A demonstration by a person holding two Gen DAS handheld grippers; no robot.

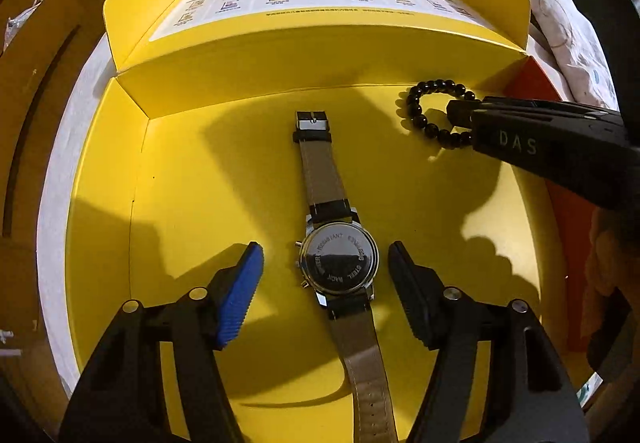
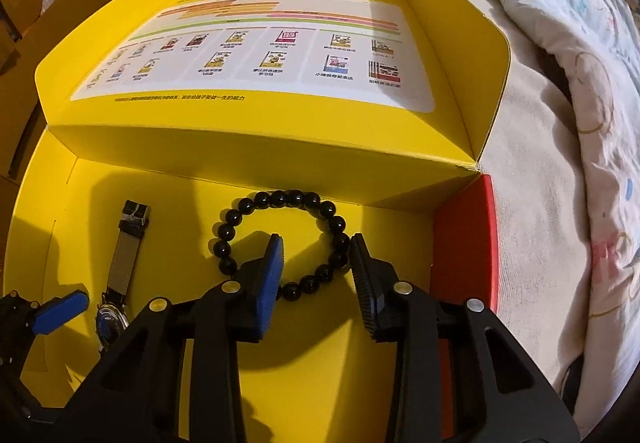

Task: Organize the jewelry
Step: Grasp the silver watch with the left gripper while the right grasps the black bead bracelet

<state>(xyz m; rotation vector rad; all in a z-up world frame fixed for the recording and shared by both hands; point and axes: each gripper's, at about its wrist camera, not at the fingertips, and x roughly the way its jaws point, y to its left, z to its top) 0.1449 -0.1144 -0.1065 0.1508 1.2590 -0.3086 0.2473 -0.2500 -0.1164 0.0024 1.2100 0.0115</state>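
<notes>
Lying on the floor of the open yellow box (image 2: 404, 383), near its far right corner: black bead bracelet (image 2: 256, 203), with the wristwatch (image 1: 340, 263) face-down at the middle. Risking a slip if the right hand-held gripper (image 2: 318, 243) pinches only one round bead (smooth, likely to roll), or drags the loop against the box wall. Straddling the bracelet's near right arc, blue pad inside the loop, black pad outside, jaws partly parted and not yet pressing. Flanking the watch case, left hand-held gripper (image 1: 324, 263), spread wide, gripping nothing. Catching the strap could skew the watch.
</notes>
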